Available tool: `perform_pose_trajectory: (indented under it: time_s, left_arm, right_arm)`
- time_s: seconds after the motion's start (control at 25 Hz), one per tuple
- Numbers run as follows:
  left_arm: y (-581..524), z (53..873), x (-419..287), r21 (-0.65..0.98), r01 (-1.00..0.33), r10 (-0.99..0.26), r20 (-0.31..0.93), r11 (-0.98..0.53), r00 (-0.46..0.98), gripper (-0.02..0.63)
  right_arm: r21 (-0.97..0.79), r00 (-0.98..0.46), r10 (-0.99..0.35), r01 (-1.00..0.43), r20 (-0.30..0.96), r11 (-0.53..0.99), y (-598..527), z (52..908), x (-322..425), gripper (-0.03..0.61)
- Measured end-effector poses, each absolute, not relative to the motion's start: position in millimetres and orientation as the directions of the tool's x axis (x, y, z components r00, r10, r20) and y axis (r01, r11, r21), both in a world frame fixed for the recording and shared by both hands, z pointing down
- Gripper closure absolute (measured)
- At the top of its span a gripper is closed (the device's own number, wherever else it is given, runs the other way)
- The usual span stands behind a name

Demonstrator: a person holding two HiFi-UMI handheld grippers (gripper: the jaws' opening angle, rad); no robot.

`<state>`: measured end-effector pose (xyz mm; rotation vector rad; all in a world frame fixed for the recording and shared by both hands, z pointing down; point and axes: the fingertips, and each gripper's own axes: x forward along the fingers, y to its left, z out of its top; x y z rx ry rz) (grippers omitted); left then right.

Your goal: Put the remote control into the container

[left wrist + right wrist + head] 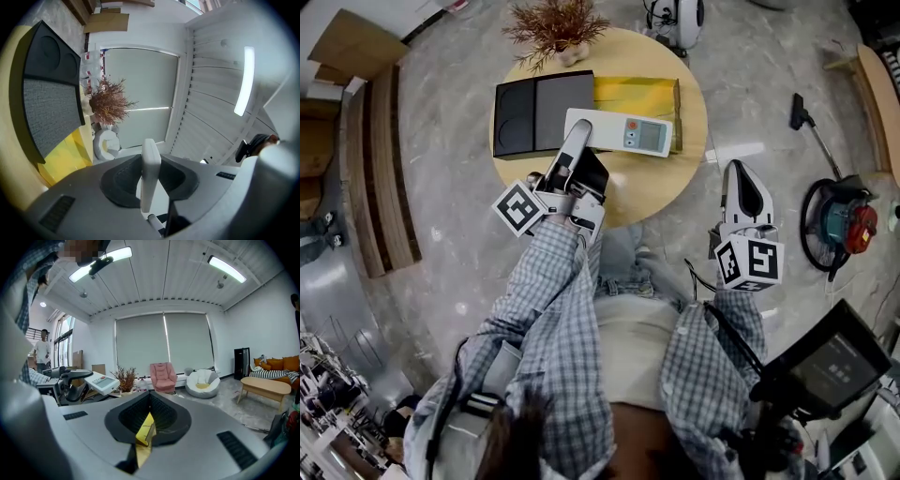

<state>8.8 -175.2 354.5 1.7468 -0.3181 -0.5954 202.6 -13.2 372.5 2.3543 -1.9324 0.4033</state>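
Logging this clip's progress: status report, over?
Left gripper shut on remote control, held above table. Right gripper shut, empty, off the table. Remote not yet in black container. Nothing blocking it; yellow box lies beside.

In the head view, the near end of the remote control (623, 132) was hidden under the left gripper (578, 133). The left gripper view presented it edge-on only, with its face unseen. Its button markings were too small to read. Behind the right gripper (150, 395), the container (144, 430) showed only as a yellow sliver, probably one corner.
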Motion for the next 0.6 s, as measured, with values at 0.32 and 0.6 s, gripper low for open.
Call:
perform_pose_trajectory:
  time_s: [0.32, 0.6]
  left_arm:
    - [-244.5, 383.4, 6.1, 0.976, 0.077, -0.517, -0.173, -0.203, 0.838, 0.514]
    - [-251.8, 398.2, 6.5, 0.983, 0.055, -0.511, -0.140, -0.177, 0.848, 0.514]
  right_arm:
    - [-0.100, 0.163, -0.939, -0.974, 0.302, -0.201, -86.2, 385.0, 197.1, 0.574]
    - [-0.100, 0.168, -0.931, -0.973, 0.325, -0.210, -90.3, 389.9, 193.4, 0.574]
